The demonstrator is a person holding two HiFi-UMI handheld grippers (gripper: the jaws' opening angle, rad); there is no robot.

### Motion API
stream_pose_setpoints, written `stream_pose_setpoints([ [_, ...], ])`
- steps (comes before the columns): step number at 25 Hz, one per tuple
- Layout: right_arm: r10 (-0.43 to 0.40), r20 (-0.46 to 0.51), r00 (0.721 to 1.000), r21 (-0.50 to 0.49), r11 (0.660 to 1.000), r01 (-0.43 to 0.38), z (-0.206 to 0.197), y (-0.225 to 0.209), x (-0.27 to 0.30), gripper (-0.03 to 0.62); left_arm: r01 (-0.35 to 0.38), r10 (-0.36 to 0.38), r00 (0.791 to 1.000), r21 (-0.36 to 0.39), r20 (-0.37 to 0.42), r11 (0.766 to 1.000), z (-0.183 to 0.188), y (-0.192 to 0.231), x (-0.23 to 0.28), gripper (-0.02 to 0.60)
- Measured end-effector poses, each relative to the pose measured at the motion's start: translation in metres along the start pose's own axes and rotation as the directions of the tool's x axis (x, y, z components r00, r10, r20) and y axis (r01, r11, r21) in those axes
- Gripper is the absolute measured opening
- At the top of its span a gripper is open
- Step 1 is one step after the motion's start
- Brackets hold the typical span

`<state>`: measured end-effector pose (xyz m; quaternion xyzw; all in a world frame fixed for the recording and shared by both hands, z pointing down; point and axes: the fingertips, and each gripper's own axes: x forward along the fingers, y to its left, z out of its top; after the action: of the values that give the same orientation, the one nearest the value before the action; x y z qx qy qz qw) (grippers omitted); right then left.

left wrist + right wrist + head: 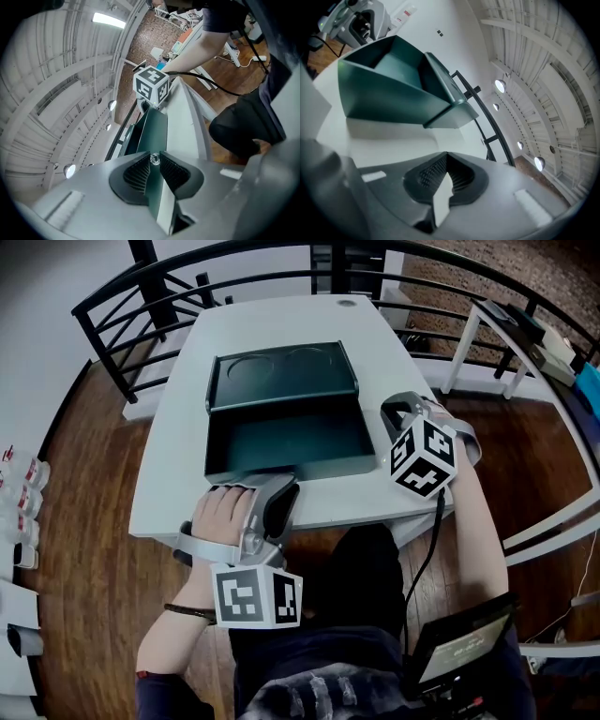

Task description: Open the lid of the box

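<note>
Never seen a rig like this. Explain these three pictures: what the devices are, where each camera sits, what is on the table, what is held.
No robot here: a person holds a two-jaw clamp, a hand-held gripper, in each hand. The head view comes from a camera on the person's head, looking down at a white table. The other two views come from cameras riding on each gripper, looking along its jaws. On the table stands a dark green box, its lid swung open behind it. The left hand-held gripper is clamped on the box's near edge. The right hand-held gripper is beside the box's right side, jaws together, holding nothing.
</note>
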<state>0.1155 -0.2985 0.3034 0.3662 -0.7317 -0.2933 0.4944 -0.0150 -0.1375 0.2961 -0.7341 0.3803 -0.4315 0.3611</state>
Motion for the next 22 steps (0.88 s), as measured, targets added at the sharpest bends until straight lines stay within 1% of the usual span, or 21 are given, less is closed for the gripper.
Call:
stream_pose_setpoints([
  [3,0.004,-0.003,1.000,0.001,1.000,-0.004,-0.001,-0.001,0.001,0.003,-0.005,0.005,1.000,0.004,0.014,1.000,0.004,-0.003,-0.005,0.080],
  [9,0.014,-0.004,1.000,0.002,1.000,-0.014,-0.002,-0.001,0.001,0.003,-0.043,0.042,0.999,0.016,0.014,0.999,0.006,-0.001,-0.012,0.081],
  [11,0.015,-0.005,1.000,0.001,1.000,-0.015,-0.001,-0.001,0.001,0.003,-0.067,0.066,0.996,0.002,0.053,0.998,0.012,0.002,-0.018,0.081],
  [13,0.016,-0.007,1.000,0.001,1.000,-0.016,-0.002,-0.001,0.002,0.003,-0.095,0.096,0.990,-0.016,0.107,0.995,0.022,0.007,-0.026,0.025],
  [15,0.017,-0.008,1.000,0.002,1.000,-0.017,-0.002,-0.001,0.002,0.003,-0.106,0.108,0.984,-0.027,0.143,0.994,0.029,0.011,-0.033,0.019],
  [17,0.014,-0.007,1.000,0.003,1.000,-0.014,-0.001,-0.001,0.002,0.003,-0.098,0.106,0.980,-0.056,0.169,0.994,0.032,0.014,-0.040,0.017],
  [19,0.011,-0.005,1.000,0.001,1.000,-0.011,-0.001,-0.002,0.001,0.003,-0.077,0.096,0.978,-0.107,0.185,0.991,0.030,0.019,-0.048,0.017],
  [21,0.008,-0.003,1.000,0.001,1.000,-0.008,0.000,-0.002,0.000,0.003,-0.061,0.093,0.977,-0.163,0.193,0.985,0.020,0.033,-0.053,0.017],
  [22,0.006,-0.002,1.000,0.001,1.000,-0.006,0.000,-0.002,0.000,0.003,-0.065,0.101,0.976,-0.185,0.195,0.981,0.011,0.045,-0.054,0.017],
])
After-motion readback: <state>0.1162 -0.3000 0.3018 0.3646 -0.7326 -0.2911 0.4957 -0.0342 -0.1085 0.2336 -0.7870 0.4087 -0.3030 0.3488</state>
